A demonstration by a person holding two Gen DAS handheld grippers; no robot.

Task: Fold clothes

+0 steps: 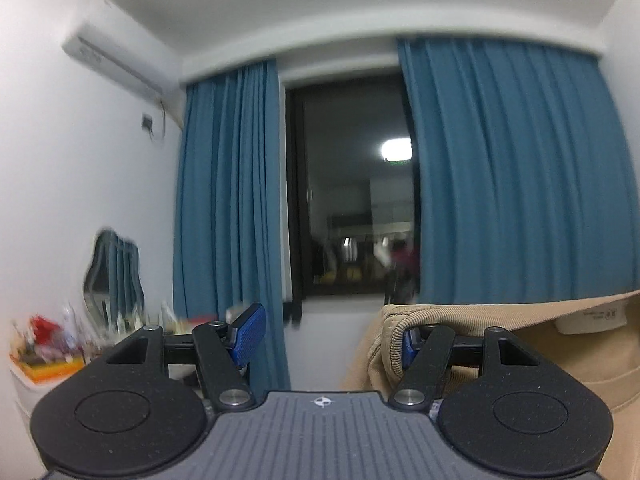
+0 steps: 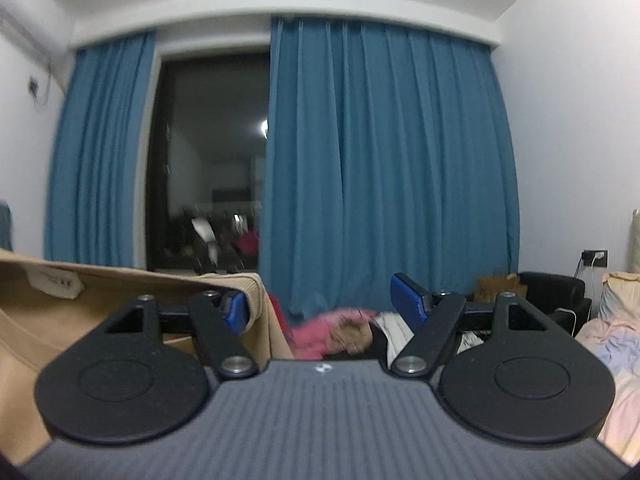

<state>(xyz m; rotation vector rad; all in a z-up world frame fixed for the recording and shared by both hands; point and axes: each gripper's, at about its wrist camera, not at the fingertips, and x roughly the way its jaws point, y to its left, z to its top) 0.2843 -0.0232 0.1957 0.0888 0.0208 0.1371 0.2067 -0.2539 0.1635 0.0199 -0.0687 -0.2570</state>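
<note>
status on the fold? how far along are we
Done: no finished fold visible. In hand: the tan garment hangs across both open grippers, draped over the left gripper's right finger and the right gripper's left finger, neck label showing. Left: all folds, plus the pink clothes piled beyond.

Blue curtains (image 2: pixel 384 160) flank a dark window (image 1: pixel 352 184) at twelve o'clock, a lamp's reflection (image 1: pixel 396 149) in its glass. At ten o'clock an air conditioner (image 1: pixel 116 60) hangs on the white wall (image 1: pixel 60 168); at eight, a wavy mirror (image 1: pixel 112 276).
</note>
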